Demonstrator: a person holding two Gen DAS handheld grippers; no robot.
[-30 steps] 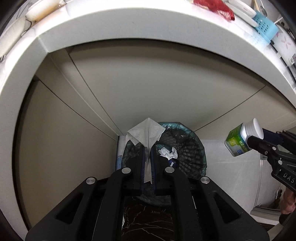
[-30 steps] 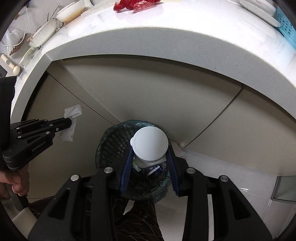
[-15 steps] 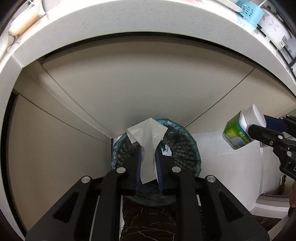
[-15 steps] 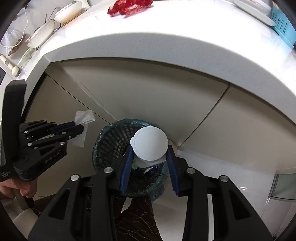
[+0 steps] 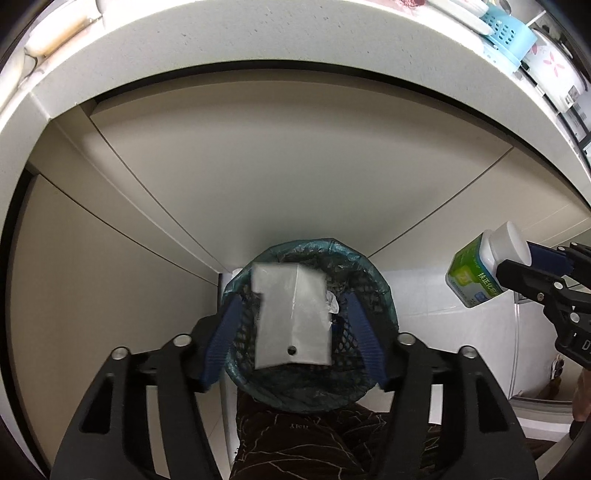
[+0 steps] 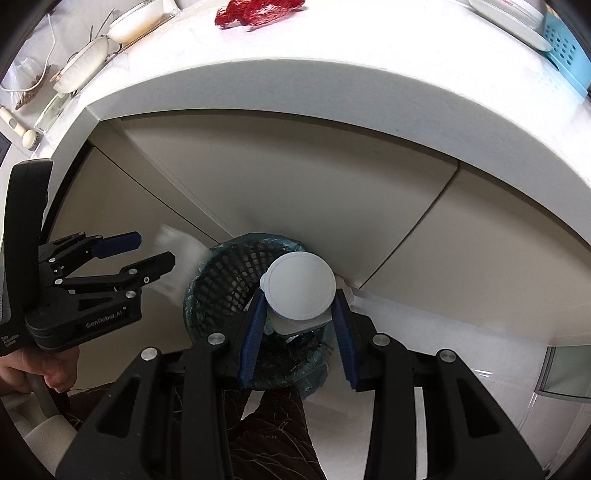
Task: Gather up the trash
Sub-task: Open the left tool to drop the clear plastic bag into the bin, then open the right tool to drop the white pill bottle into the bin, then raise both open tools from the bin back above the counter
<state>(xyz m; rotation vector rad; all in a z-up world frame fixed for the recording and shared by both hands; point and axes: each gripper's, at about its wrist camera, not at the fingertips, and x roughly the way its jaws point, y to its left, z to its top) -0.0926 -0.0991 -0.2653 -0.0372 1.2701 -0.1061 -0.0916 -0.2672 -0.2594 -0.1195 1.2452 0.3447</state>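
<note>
**Tissue let go above the waste basket, bottle waiting its turn**

A white tissue (image 5: 293, 317) hangs in mid-air, blurred, directly above the open mouth of the waste basket (image 5: 373, 291), a black mesh bin lined with a teal bag. It sits between the blue pads of the left tool (image 5: 291, 332) but touches neither; the jaws are opening and the tissue is released. A crumpled white scrap already lies inside the basket.

The right tool (image 6: 299, 314), also above the basket, is clenched on a white-capped bottle (image 6: 298, 286) with a green label, cap facing the camera. From the left wrist view the bottle appears off to the basket's right side.

Behind the basket stand beige cabinet doors (image 5: 295, 166), and above them the white bench (image 6: 295, 66) carries a red net bag (image 6: 258, 13), dishes and a blue basket (image 5: 511, 35).

To do this step well, the left tool should probably stay centred over the basket until the tissue drops clear, since light paper can drift past the rim. The bottle should likely be released only once it is squarely over the opening.
</note>
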